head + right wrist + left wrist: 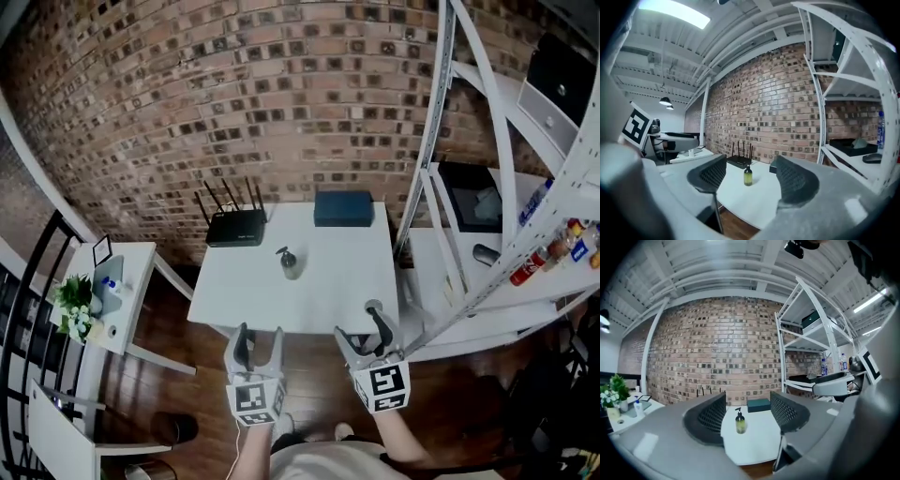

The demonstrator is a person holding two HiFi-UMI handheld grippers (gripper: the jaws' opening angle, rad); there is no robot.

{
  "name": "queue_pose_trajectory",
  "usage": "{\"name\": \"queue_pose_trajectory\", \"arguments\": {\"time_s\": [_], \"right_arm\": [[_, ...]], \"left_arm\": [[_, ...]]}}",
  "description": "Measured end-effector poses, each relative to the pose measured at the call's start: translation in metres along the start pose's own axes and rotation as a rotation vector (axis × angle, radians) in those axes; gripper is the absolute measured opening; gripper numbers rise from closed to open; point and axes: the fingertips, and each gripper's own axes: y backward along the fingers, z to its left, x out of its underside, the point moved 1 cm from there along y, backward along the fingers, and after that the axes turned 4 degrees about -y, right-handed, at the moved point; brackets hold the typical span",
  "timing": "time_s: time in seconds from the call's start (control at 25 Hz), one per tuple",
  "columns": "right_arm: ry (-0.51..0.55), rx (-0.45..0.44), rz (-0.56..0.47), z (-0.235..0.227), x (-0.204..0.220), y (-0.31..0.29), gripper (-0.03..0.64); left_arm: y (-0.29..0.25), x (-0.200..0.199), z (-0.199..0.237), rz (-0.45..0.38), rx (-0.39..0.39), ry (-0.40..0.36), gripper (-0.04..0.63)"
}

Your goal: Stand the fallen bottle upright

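Note:
A small pump bottle (289, 262) of yellow-green liquid stands upright near the middle of the white table (319, 300). Both grippers hover in front of the table's near edge, over the wooden floor, well short of the bottle. My left gripper (260, 342) is open with nothing between its fingers. My right gripper (366, 333) is also open and empty. In the left gripper view the bottle (740, 422) shows far off between the jaws of the left gripper (747, 404). The right gripper view likewise shows the bottle (748, 176) beyond the right gripper (750, 166).
A black router (234, 227) with antennas and a dark teal box (343, 207) sit at the table's back edge by the brick wall. A white shelf rack (450, 187) holding bottles (530, 267) stands close on the right. A side table with a plant (75, 305) is at the left.

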Motion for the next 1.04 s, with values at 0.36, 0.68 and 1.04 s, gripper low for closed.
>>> {"name": "queue_pose_trajectory", "arguments": {"time_s": [0.36,0.68,1.04], "right_arm": [[0.021,0.053,-0.039,0.027,-0.016,0.019,0.327],[0.072,0.007,-0.09,0.082,-0.039,0.016,0.353],[0.077,-0.003,-0.075,0.105,-0.037,0.02,0.353]], "left_arm": [[0.029,-0.014,0.012,-0.017,0.04,-0.022,0.318],[0.066,-0.013,0.04,-0.001,0.039,-0.018,0.318],[0.083,-0.024,0.058,-0.053,0.018,-0.017,0.318]]}}
